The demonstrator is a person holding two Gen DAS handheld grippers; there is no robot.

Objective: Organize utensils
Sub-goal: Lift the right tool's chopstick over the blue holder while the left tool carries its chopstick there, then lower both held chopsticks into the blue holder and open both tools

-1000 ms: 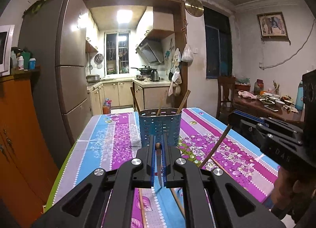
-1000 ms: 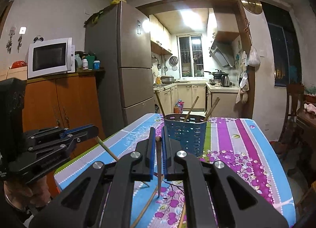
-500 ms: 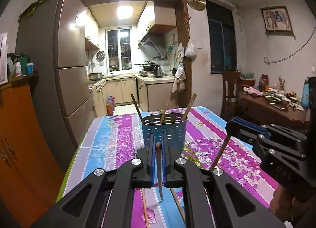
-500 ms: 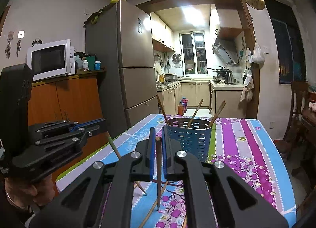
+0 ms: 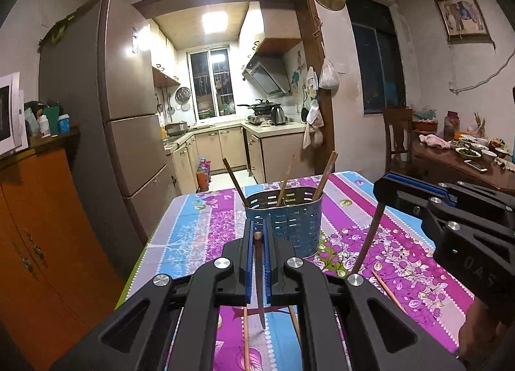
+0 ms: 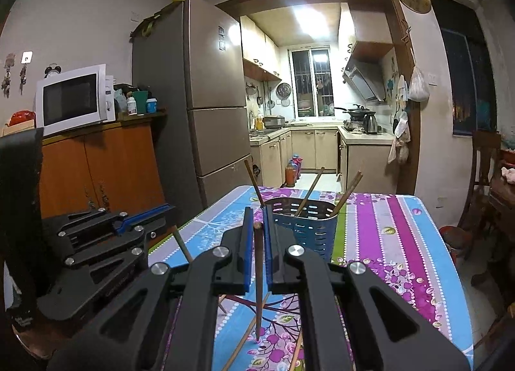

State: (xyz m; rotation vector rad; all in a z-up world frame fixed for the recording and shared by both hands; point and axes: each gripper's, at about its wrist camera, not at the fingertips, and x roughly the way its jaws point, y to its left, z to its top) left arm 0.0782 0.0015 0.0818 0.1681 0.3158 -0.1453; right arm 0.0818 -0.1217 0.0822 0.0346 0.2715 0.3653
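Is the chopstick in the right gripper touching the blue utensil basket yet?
Apart. In the left wrist view the right gripper holds its chopstick beside the basket, with tablecloth showing between them.

blue slotted holder [image 5: 287, 222]; purple-blue floral striped tablecloth [image 5: 396, 252]

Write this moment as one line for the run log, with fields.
left gripper: shut on chopstick | right gripper: shut on chopstick | blue holder: three chopsticks inside | table: loose chopsticks left
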